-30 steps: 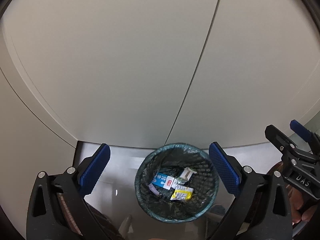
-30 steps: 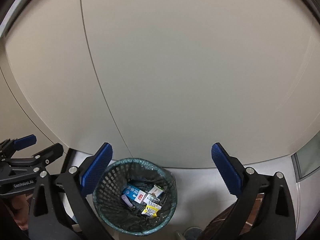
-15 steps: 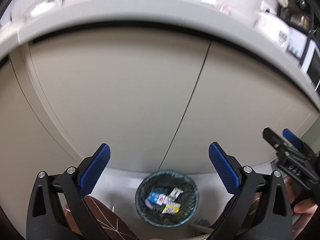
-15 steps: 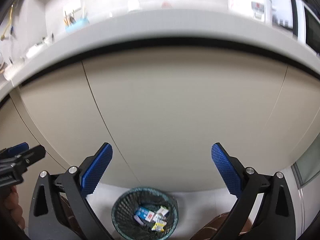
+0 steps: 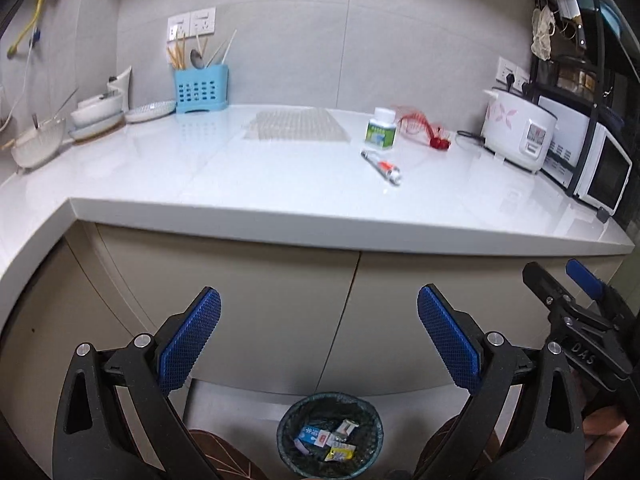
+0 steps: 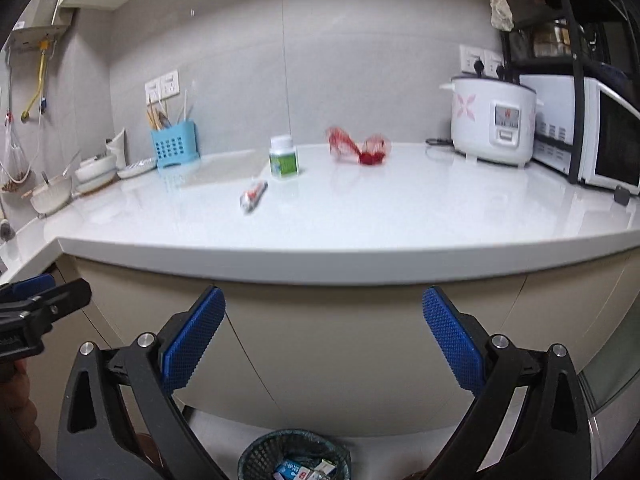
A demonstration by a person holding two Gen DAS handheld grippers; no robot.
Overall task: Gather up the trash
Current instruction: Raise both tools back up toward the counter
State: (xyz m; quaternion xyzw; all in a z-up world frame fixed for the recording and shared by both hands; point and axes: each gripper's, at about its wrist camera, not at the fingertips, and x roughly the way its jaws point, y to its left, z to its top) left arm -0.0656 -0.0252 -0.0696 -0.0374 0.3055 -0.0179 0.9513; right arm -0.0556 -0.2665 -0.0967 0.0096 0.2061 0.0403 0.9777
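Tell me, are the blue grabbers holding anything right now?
No. The left gripper and right gripper are both wide open and empty; the trash sits in the bin.

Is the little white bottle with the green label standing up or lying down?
Standing up: the white green-labelled bottle sits upright, cap on top, on the white countertop.

I am in a kitchen. The wall (image 5: 360, 40) is gray, with white plugs (image 5: 192, 26) on it. A long white counter (image 5: 280, 184) shines in the light. Under it are tan cupboard doors (image 5: 280, 312), and the floor (image 5: 240, 404) below is pale. A white rice cooker (image 6: 492, 120) sits by a microwave (image 6: 608, 140) on a black rack (image 5: 568, 40). Bowls (image 5: 96, 108) and a blue holder (image 5: 201, 89) stand at the far left.
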